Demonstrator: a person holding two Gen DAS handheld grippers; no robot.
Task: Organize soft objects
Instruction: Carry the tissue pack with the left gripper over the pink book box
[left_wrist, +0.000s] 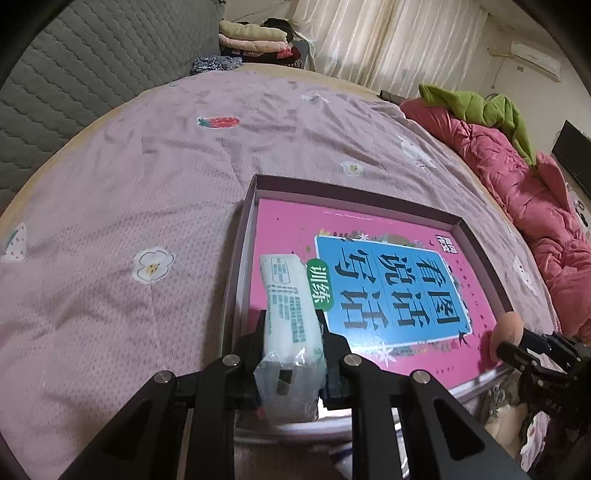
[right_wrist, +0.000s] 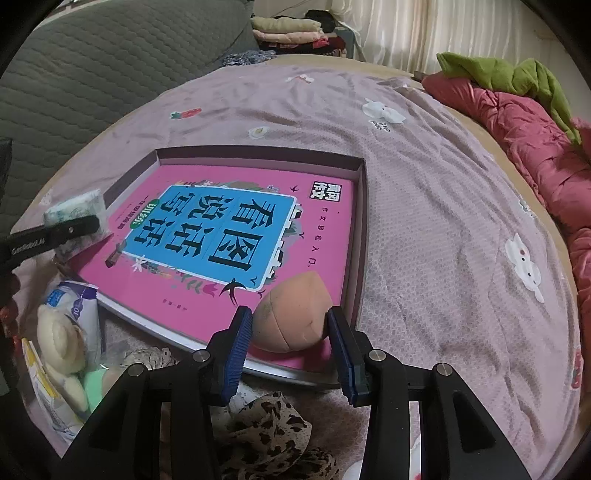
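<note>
At the left, a wrapped tissue pack is pinched between the nearly closed jaws of the left gripper, its plastic wrapper bulging around the pads. The pack is held over the left edge of the shallow box lid, just above the pink book cover lying inside it. For a tidy placement, the pack is best lowered until its far end rests on the cover, kept parallel to the left wall and just inside it, and only then released; if let go while tilted, it would likely roll or tip over the rim onto the bedspread.

Further right, a peach makeup sponge sits in the lid's near right corner, between the blue pads of the right gripper, which stands partly open. The right pad touches the sponge; whether the left pad presses on it cannot be told. Being soft and egg-shaped, the sponge should be set down fully before the jaws are widened, and the gripper drawn straight back so that it is not dragged out.

Near the lid's front edge, a cream plush toy and a leopard-print cloth wait unsorted.
</note>
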